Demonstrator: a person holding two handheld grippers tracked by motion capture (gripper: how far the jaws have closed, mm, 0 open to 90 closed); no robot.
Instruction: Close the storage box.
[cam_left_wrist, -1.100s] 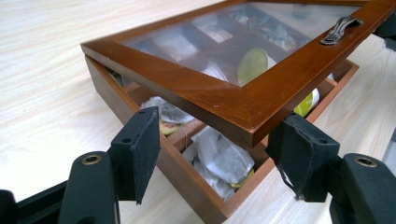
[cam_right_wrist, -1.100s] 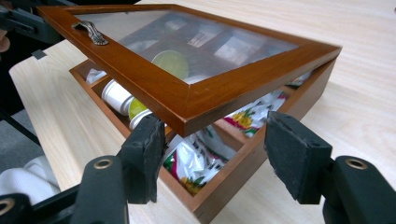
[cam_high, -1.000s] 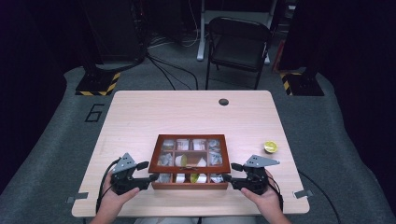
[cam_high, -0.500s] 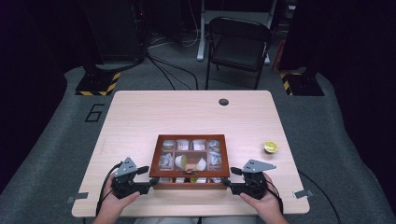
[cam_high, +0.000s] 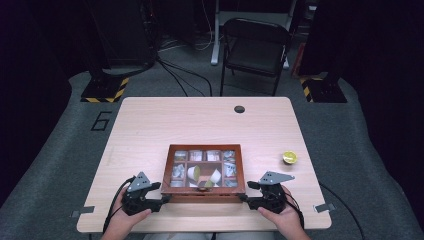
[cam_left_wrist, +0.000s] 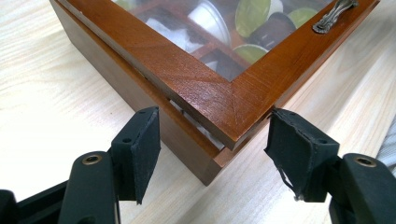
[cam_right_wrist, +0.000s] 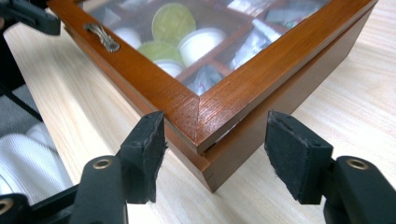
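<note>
A brown wooden box (cam_high: 204, 172) with a glass lid lies near the table's front edge. Its compartments hold pale and green capsules and small packets. A metal handle (cam_left_wrist: 336, 14) (cam_right_wrist: 102, 37) sits on the lid's front rail. My left gripper (cam_high: 161, 194) (cam_left_wrist: 212, 144) is open, and the box's near-left corner stands between its pads without being pressed. My right gripper (cam_high: 245, 194) (cam_right_wrist: 212, 144) straddles the near-right corner. Its jaws have just been opening and its right pad (cam_right_wrist: 296, 154) stands off the box's side. The lid rests slightly raised over the base at both corners.
A yellow-green capsule (cam_high: 289, 157) lies alone on the table (cam_high: 150, 130) to the right of the box. A dark round hole (cam_high: 239, 109) sits near the far edge. A folding chair (cam_high: 255, 47) stands beyond the table, and cables run along the floor.
Both hands have drawn back a little toward the near edge, so the grippers sit lower at the box's front corners. The box has not shifted.
</note>
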